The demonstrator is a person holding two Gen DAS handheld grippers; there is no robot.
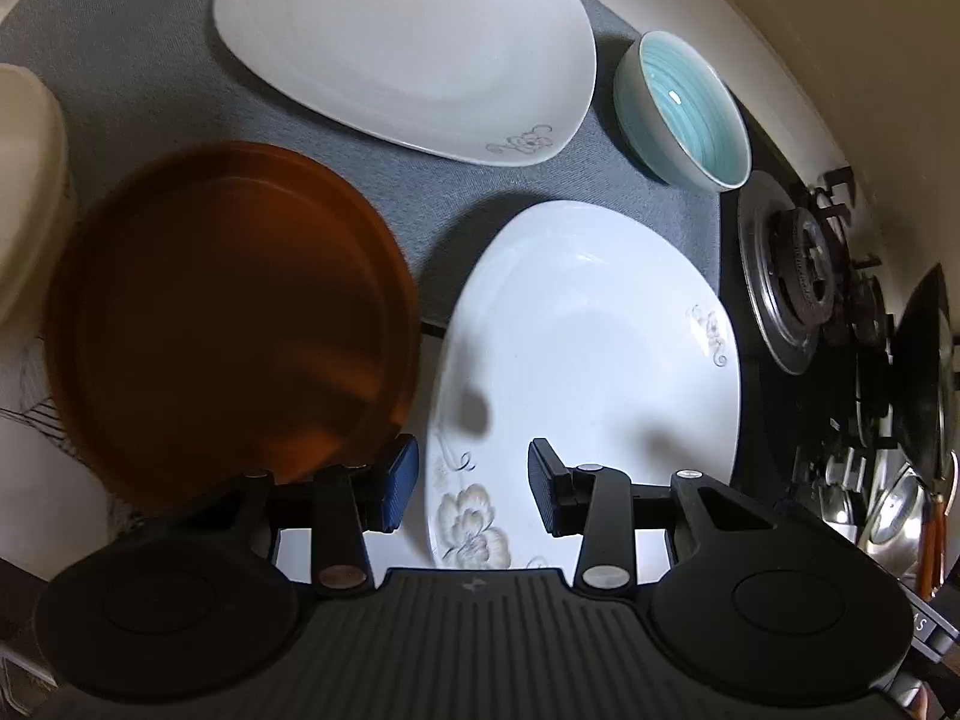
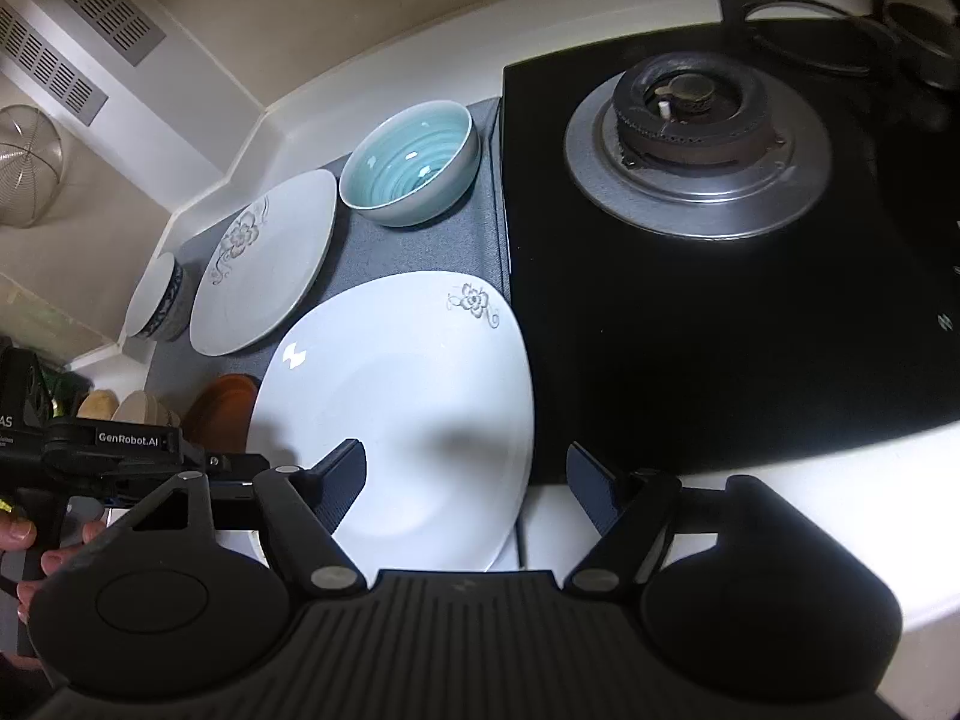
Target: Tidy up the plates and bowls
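A white flower-patterned plate lies near me on the grey mat; it also shows in the right wrist view. A second white plate lies farther back, seen too in the right wrist view. A brown plate sits at the left, blurred. A teal bowl stands at the mat's right edge. My left gripper is open above the near plate's front rim. My right gripper is open over that plate's right edge.
A black gas hob with a burner lies right of the mat. A blue-patterned bowl stands at the back left. A cream dish sits at the far left. Pans and utensils crowd the hob's far side.
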